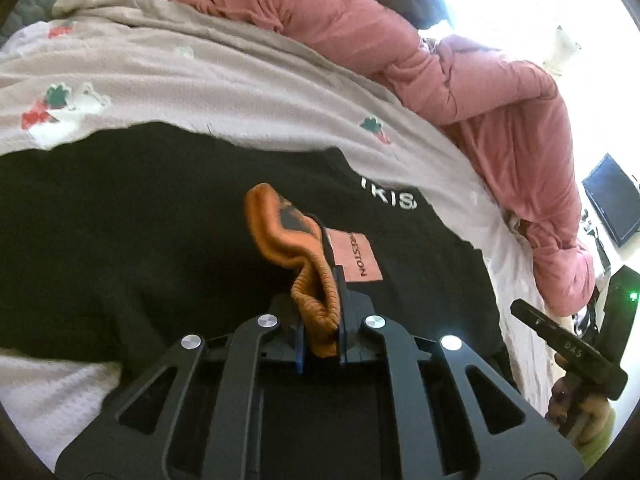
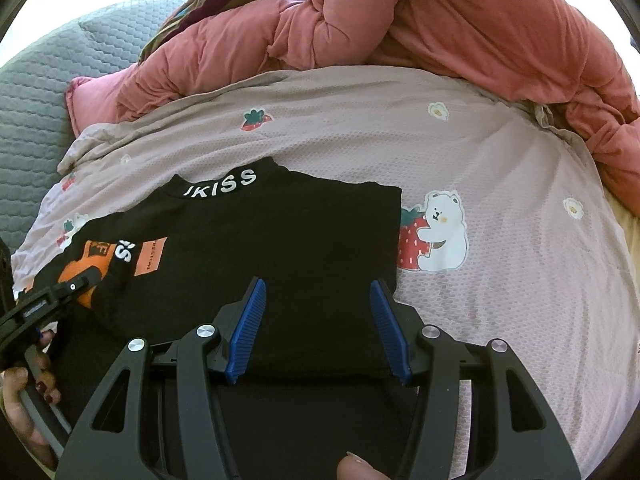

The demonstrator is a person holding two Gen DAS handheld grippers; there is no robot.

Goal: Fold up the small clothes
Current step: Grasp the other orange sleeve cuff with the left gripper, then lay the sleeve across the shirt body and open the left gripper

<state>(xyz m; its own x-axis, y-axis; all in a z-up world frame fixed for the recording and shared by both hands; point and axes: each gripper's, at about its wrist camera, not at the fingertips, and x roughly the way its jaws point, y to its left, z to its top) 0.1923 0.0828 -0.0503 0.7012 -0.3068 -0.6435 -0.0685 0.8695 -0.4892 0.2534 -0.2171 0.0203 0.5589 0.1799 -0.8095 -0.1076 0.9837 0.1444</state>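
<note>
Orange cuff (image 1: pixel 316 300) clamped in left tool (image 1: pixel 320 344), right tool (image 2: pixel 318 328) spread

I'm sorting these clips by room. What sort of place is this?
Most likely a bedroom: a black shirt lies on a strawberry-print sheet, with a bunched pink duvet and a grey quilted cover behind.

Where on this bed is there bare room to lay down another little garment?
Open sheet lies right of the black shirt, around the bear print, and in a strip between the collar and pink duvet. The left side is crowded: the left gripper clamps the orange cuff.
</note>
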